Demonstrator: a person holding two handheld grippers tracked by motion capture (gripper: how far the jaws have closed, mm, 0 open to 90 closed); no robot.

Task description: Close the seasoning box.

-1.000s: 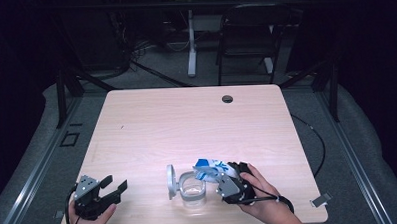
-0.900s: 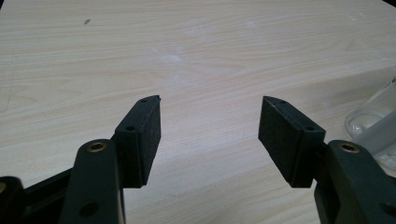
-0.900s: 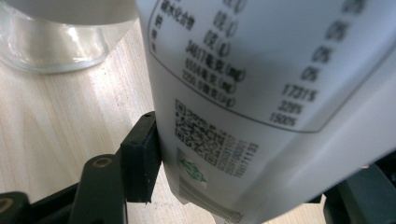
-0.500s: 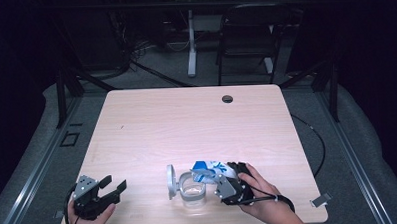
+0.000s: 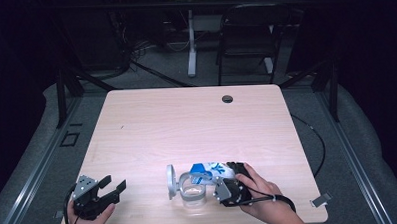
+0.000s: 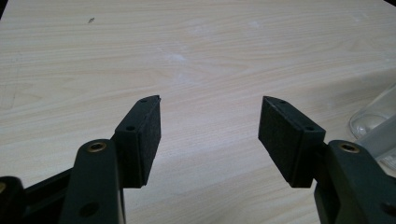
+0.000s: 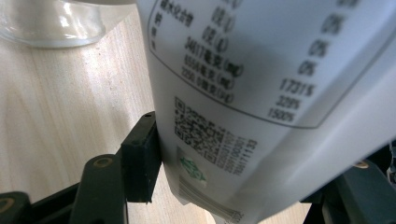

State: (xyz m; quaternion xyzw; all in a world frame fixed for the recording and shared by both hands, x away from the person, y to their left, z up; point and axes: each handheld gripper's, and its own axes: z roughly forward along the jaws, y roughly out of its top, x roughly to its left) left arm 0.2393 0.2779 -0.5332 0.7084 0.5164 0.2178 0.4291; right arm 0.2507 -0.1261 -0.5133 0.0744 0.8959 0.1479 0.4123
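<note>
A white pouch with blue print is tilted over the mouth of a clear glass jar near the table's front edge. My right gripper is shut on the pouch from the right. In the right gripper view the pouch shows its printed label and code between the jaws of the right gripper, with the jar behind it. The jar's round lid stands on edge to its left. My left gripper rests open at the front left corner. Its jaws hold nothing, and the jar's glass is at the right.
The light wood table has a small dark cable hole near its far edge. A folding chair and a stand's leg stand on the floor beyond the table.
</note>
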